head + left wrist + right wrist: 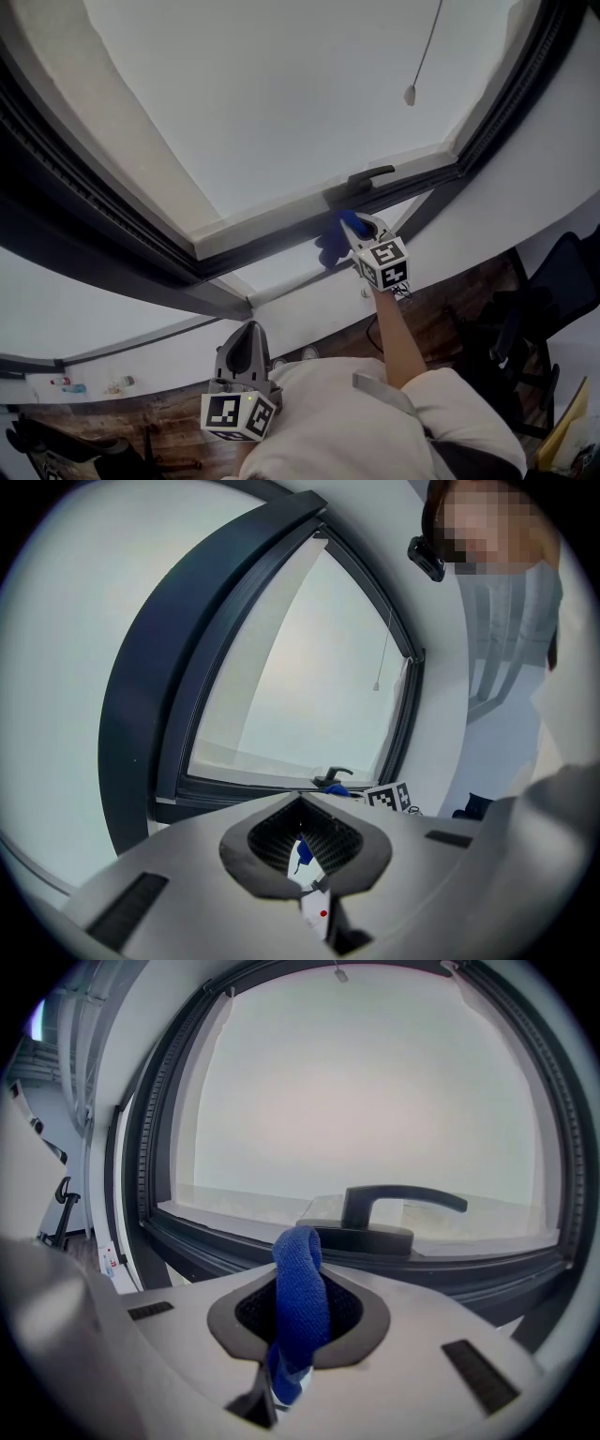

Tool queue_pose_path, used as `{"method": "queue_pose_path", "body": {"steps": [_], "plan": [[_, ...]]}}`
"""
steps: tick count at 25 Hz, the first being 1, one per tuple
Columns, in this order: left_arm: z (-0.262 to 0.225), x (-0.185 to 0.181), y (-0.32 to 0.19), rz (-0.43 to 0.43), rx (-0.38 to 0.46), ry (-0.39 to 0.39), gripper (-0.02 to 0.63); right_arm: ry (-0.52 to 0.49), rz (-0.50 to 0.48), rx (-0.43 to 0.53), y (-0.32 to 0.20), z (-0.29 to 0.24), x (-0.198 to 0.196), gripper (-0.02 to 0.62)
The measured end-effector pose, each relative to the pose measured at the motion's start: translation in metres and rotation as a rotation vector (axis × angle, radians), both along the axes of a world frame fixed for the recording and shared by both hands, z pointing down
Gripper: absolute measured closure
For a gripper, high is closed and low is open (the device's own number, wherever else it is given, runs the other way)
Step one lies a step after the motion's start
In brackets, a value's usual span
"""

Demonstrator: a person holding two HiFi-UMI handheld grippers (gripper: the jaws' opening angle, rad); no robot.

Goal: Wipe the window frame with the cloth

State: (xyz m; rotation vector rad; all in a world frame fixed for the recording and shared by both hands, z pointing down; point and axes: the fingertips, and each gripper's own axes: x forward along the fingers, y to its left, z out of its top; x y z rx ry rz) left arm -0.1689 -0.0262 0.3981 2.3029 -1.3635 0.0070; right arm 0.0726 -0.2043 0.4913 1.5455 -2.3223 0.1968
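Closest to the head camera, my left gripper (pixel 247 330) hangs by the chest, jaws pressed together on nothing. My right gripper (pixel 354 231) is at arm's length, jaws clamped on the blue terry cloth (pixel 331 247). That cloth sits at the dark grey window frame (pixel 267 246), just below its black lever handle (pixel 370 176).

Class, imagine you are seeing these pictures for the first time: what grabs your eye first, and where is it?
The bright blue cloth stands out, pinched in the right gripper's tongs, just by the black window handle. Around it runs the dark window frame against pale glass. The left gripper hangs low near the person's body, tongs shut and empty.
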Motion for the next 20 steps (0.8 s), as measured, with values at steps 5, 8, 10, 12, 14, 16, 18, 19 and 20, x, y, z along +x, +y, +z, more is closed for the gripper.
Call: {"method": "queue_pose_path", "body": {"steps": [5,8,10,12,14,16,18,19,20], "plan": [[0.001,0.003,0.003,0.000,-0.002,0.001,0.601,-0.010,0.004,0.005,0.000,0.000,0.007,0.545],[0.001,0.004,0.003,0.001,-0.006,0.001,0.601,-0.009,0.012,0.006,-0.001,-0.001,0.011,0.545],[0.002,0.003,0.003,0.003,-0.007,0.000,0.601,-0.008,0.020,0.006,-0.001,0.000,0.014,0.545],[0.001,0.003,0.003,0.007,-0.003,0.000,0.601,-0.012,0.029,0.007,-0.001,0.000,0.016,0.545],[-0.002,0.004,0.002,0.008,0.003,0.003,0.601,-0.014,0.036,0.007,-0.002,-0.001,0.018,0.545],[-0.003,0.003,0.003,0.007,0.008,0.005,0.601,-0.015,0.042,0.007,-0.001,0.000,0.019,0.545],[-0.003,0.000,0.003,0.002,0.007,0.003,0.601,-0.018,0.048,0.008,-0.001,0.000,0.021,0.545],[-0.002,-0.001,0.004,-0.001,0.005,0.002,0.601,-0.019,0.052,0.010,-0.001,0.000,0.022,0.545],[-0.002,-0.003,0.004,-0.005,0.004,0.001,0.601,-0.020,0.056,0.012,-0.001,-0.001,0.023,0.545]]}}
